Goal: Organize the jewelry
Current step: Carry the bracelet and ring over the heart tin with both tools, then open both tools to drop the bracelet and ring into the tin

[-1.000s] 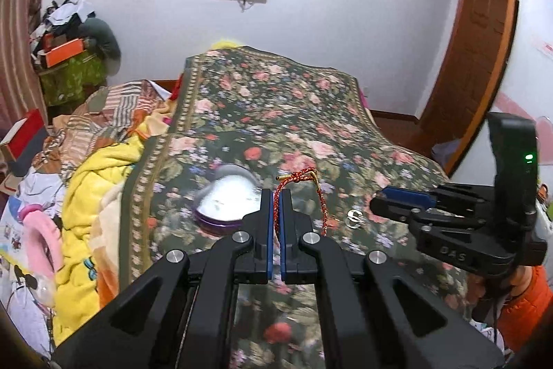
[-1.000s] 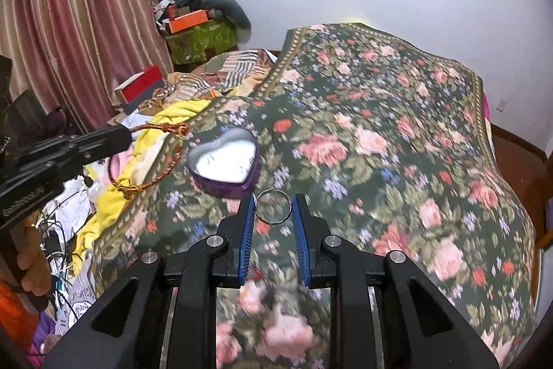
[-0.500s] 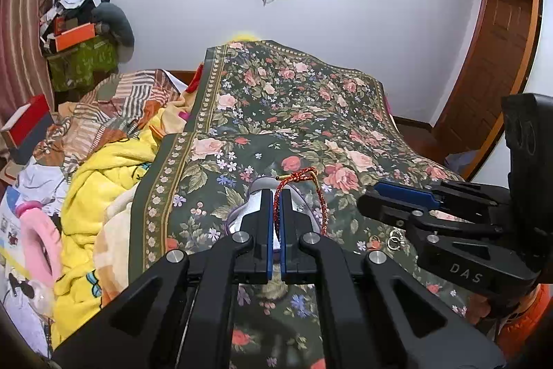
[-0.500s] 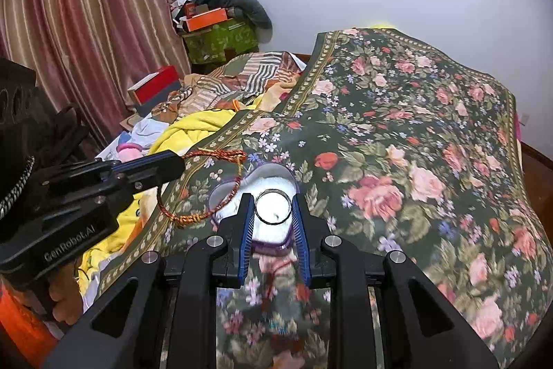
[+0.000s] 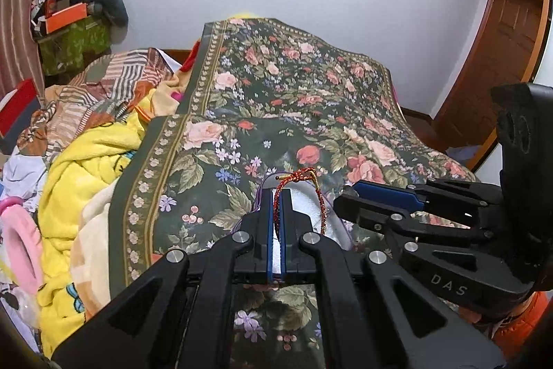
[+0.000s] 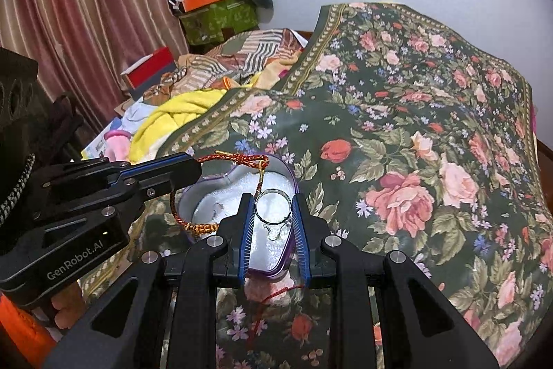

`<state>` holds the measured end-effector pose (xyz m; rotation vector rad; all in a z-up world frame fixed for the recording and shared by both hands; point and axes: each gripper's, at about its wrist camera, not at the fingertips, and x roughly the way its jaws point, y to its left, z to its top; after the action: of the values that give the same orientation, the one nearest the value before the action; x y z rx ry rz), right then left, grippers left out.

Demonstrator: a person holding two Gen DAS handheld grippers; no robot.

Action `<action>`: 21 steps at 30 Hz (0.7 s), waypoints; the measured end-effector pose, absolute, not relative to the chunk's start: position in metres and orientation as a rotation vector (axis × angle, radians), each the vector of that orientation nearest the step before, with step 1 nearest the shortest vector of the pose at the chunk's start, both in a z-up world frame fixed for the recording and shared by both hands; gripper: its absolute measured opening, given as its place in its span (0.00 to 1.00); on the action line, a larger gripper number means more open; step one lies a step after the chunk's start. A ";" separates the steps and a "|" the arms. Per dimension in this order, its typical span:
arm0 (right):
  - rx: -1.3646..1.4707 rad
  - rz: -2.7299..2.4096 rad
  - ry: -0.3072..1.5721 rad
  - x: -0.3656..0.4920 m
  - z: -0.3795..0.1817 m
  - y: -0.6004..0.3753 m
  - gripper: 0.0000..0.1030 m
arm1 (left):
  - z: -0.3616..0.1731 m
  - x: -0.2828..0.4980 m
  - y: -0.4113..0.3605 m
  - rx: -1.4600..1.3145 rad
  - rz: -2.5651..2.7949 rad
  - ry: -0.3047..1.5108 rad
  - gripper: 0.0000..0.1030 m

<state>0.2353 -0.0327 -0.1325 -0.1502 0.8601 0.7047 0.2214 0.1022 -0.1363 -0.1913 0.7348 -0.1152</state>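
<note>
A red-and-gold cord bracelet [image 6: 221, 192] and a clear ring [image 6: 273, 207] hang over the heart-shaped purple jewelry box [image 6: 242, 196] at lower centre of the right wrist frame, on the floral bedspread [image 6: 414, 127]. My left gripper [image 5: 275, 213] is clenched on the bracelet; my right gripper [image 6: 273, 213] grips the ring. This looks like the deposit step. Next I should lower both and release them inside the box.

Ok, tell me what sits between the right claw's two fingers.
In the right wrist view, the right claw holds a silver ring between its blue pads. Below it lies the white lining of the open purple heart-shaped box.
</note>
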 end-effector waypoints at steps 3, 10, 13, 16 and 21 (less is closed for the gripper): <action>-0.155 0.711 0.875 0.236 -0.137 -0.030 0.19 | -0.144 0.226 0.103 -0.189 -0.116 0.751 0.01; -0.171 0.739 0.886 0.232 -0.141 -0.024 0.20 | -0.156 0.233 0.107 -0.198 -0.110 0.785 0.01; -0.181 0.745 0.890 0.231 -0.144 -0.020 0.20 | -0.158 0.233 0.107 -0.188 -0.105 0.794 0.01; -0.188 0.745 0.887 0.230 -0.144 -0.019 0.20 | -0.159 0.233 0.108 -0.184 -0.096 0.799 0.01; -0.186 0.749 0.896 0.232 -0.144 -0.019 0.20 | -0.158 0.232 0.110 -0.189 -0.093 0.802 0.02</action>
<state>0.2317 -0.0193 -0.1436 -0.1863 0.8962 0.7490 0.2322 0.1102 -0.1584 -0.1893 0.8017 -0.0927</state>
